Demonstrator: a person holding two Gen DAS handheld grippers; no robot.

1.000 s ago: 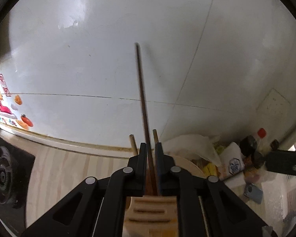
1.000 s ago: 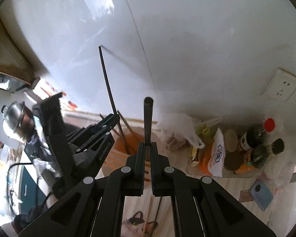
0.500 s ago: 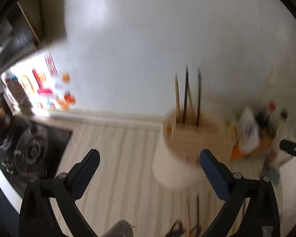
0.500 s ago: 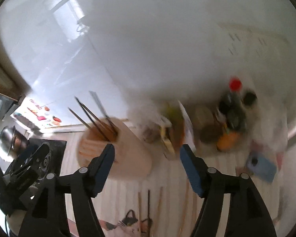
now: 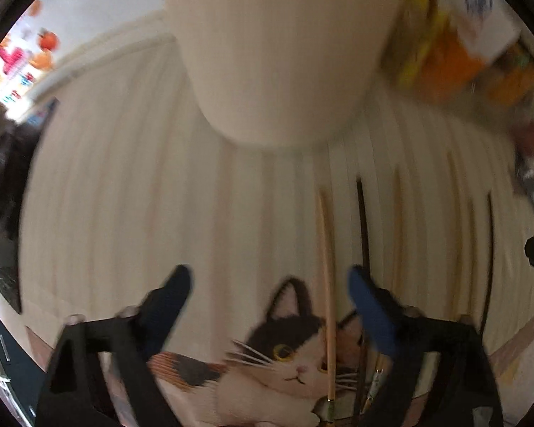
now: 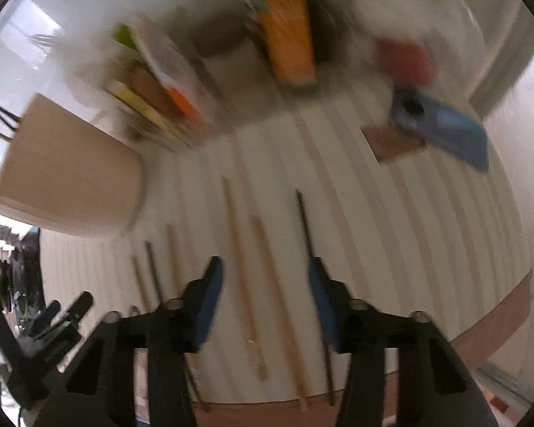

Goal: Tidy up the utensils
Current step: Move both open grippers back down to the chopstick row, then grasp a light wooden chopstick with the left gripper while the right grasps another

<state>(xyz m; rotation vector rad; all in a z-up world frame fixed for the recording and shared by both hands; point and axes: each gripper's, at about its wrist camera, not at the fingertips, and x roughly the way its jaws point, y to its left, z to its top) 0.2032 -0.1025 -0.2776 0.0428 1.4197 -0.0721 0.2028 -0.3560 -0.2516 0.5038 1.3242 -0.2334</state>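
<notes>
Scene: a striped mat covers the surface, with loose chopsticks lying lengthwise on it, near to far.
Holder: a beige cup stands at the far end of the mat; in the right wrist view dark stick ends poke from its top.
Left gripper: empty, jaws wide and just narrowing, pointing down over a pale chopstick that crosses a cat picture.
Right gripper: empty, jaws half open and just closing in, above two pale chopsticks; a dark chopstick lies beside its right finger.
Step in hand: likely picking the next sticks.
Doing it well: centre one stick between the pads, lower until they straddle it, then close; both views are blurred, so slow first.
</notes>
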